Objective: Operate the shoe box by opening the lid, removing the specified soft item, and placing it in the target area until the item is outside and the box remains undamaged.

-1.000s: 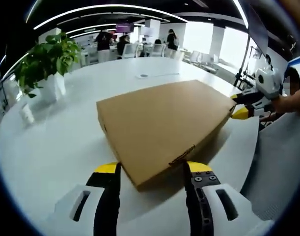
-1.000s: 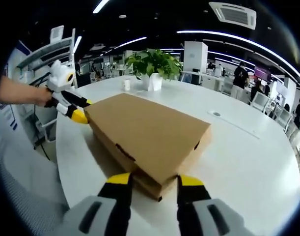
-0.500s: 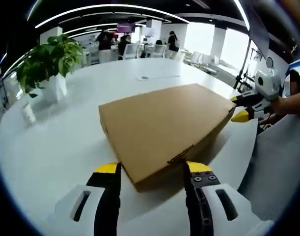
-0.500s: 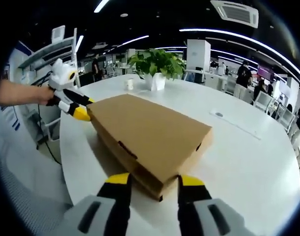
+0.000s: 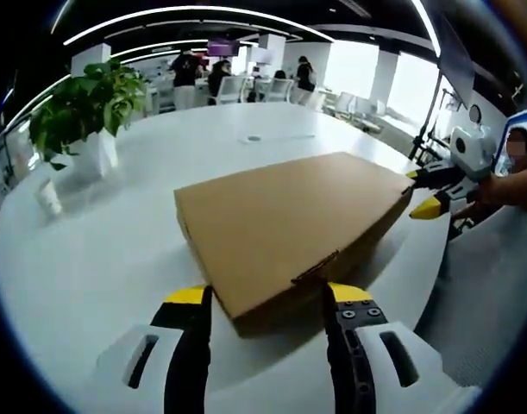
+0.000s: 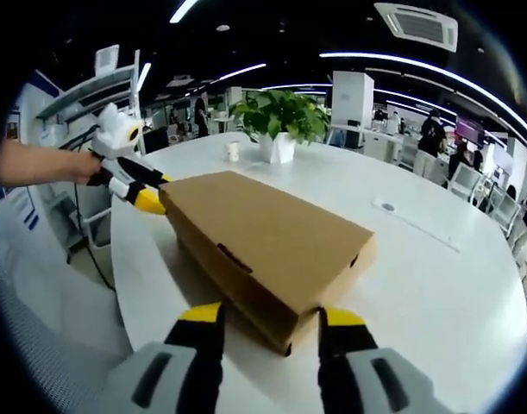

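Brown cardboard shoe box (image 5: pixel 285 228), flat and wide with its lid shut, lies on the big round white table (image 5: pixel 99 250), near the edge where the person stands. No writing or brand can be read on the box; its top is plain. A small dark slot sits in the lid's front edge, close to each near corner.

In the left gripper view, the left gripper (image 5: pixel 265 295) with its yellow-tipped black and white jaws is spread apart, one jaw on each side of a box corner. The jaws stand just beside the cardboard, and I cannot tell if they touch it. They are not squeezing anything.

In the right gripper view, the right gripper (image 6: pixel 269 312) is spread the same way around the other near corner of the box (image 6: pixel 263 237), released and holding nothing. Far off to the left in this view, the left gripper (image 6: pixel 151 200) points its yellow tips at the far end of the box, held by a person's hand (image 6: pixel 69 164).

A green leafy plant in a white pot (image 5: pixel 82 116) stands on the table well away from the box, with a small white cup (image 5: pixel 47 197) near it. People (image 6: pixel 431 134) and white office chairs (image 5: pixel 233 86) are far behind, under long ceiling lights
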A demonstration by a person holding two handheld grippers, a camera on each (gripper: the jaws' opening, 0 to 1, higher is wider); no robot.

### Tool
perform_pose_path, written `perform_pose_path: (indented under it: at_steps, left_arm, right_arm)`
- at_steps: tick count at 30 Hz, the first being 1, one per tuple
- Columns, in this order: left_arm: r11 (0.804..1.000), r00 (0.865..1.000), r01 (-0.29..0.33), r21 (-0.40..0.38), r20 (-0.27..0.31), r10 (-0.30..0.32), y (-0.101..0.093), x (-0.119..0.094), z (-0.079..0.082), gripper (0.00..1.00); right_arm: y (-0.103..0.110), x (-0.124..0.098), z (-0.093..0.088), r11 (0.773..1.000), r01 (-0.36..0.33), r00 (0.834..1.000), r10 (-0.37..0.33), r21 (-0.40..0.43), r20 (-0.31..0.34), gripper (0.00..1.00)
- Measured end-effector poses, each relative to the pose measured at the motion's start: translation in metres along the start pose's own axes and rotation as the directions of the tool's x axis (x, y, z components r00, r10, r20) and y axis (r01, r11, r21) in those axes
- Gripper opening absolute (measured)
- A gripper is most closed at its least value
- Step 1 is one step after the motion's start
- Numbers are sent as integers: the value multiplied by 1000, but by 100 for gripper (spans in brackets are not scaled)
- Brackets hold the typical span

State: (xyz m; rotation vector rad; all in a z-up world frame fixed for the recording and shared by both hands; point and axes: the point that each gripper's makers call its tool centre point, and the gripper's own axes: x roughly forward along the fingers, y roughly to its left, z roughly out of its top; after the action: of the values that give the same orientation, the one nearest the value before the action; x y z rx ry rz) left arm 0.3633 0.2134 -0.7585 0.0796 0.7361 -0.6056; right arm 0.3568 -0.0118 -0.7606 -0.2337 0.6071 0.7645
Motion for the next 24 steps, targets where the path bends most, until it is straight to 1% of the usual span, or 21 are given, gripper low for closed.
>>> perform_pose_path:
  at_steps: [7,14,21,24]
  left_arm:
    - [1000,1000,15,-16,6,-15,0,-5,5,52]
    - [999,999,26,-32,26,-26,-2,-11,12,52]
    - [1000,998,19,-14,64,-18,-2,-17,22,52]
    - [1000,998,19,-16,64,-18,-1,-17,22,52]
  right_arm:
    - [1,-5,6,999,0,1000,-1,34,17,41]
    - [0,-10,15,999,5,999,-7,54,46,42]
    - [-1,-14,25,999,11,997,-14,45,74,42]
    - [-2,-14,26,999,12,997,-15,47,77,41]
